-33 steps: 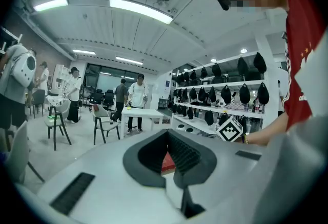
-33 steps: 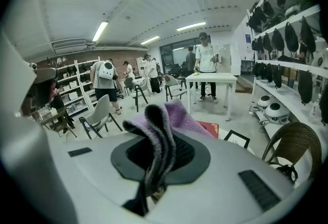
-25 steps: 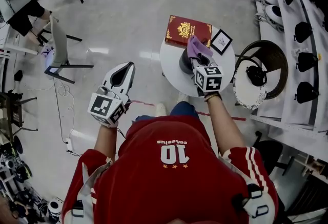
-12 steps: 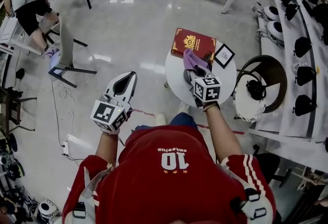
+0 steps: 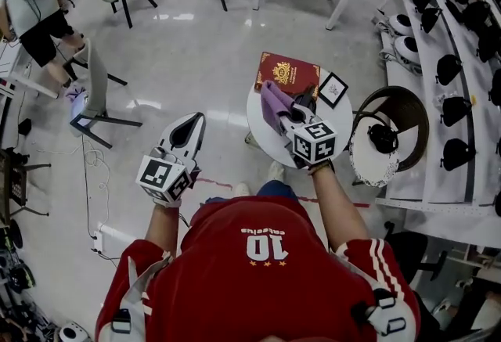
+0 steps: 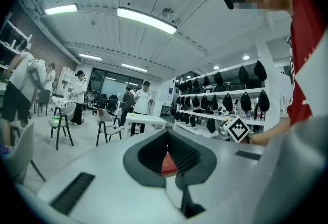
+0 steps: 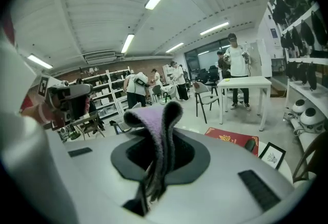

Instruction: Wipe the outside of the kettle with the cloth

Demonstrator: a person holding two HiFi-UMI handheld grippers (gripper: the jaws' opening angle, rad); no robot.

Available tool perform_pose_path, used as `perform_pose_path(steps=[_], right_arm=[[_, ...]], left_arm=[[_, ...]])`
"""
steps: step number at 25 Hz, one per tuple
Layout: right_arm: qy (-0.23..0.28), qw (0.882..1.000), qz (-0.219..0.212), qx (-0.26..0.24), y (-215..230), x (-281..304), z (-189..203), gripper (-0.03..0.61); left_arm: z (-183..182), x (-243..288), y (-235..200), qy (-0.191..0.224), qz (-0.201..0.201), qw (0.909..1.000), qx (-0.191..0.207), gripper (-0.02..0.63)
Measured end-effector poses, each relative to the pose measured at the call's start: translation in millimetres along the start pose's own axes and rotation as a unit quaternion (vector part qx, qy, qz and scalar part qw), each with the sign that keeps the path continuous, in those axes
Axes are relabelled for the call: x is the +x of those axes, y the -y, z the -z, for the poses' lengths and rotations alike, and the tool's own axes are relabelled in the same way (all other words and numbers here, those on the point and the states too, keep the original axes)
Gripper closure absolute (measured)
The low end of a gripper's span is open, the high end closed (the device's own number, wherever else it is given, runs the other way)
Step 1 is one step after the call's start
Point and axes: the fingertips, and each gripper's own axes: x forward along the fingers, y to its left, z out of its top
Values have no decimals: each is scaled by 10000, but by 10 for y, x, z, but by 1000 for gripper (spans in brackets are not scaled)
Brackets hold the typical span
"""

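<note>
- The person in the red shirt stands just beside the small round table, with one tool in each hand.
- The right tool is over the table. Its jaws are pressed together on a purple cloth.
- In the right gripper view the cloth comes up from between the jaws, folds over at the top and hangs down along them.
- The kettle is a dark thing on the table, just beyond the right tool. The tool and the cloth hide most of it, and I cannot tell if the cloth touches it.
- A red book with gold print lies at the far edge of the table. A small picture frame lies beside it, at the edge toward the wall shelves.
- The left tool is held in the air over the floor, well apart from the table on its left side. Its jaws are together with nothing between them.
- A round chair with a white lace cushion stands just beside the table, between it and the shelves.
- Other people stand far from the table, near white desks and chairs.
</note>
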Motion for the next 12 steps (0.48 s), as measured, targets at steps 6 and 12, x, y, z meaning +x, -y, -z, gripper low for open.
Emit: perform_pose_path(steps=[6, 12], right_arm=[[264, 9996, 65, -38, -1, -345, -95, 529], [591, 9970, 498, -17, 268, -764, -236, 529]], left_arm=[[-16, 176, 142, 60, 340, 9994, -32, 606], [-2, 455, 330, 54, 693, 9976, -36, 606]])
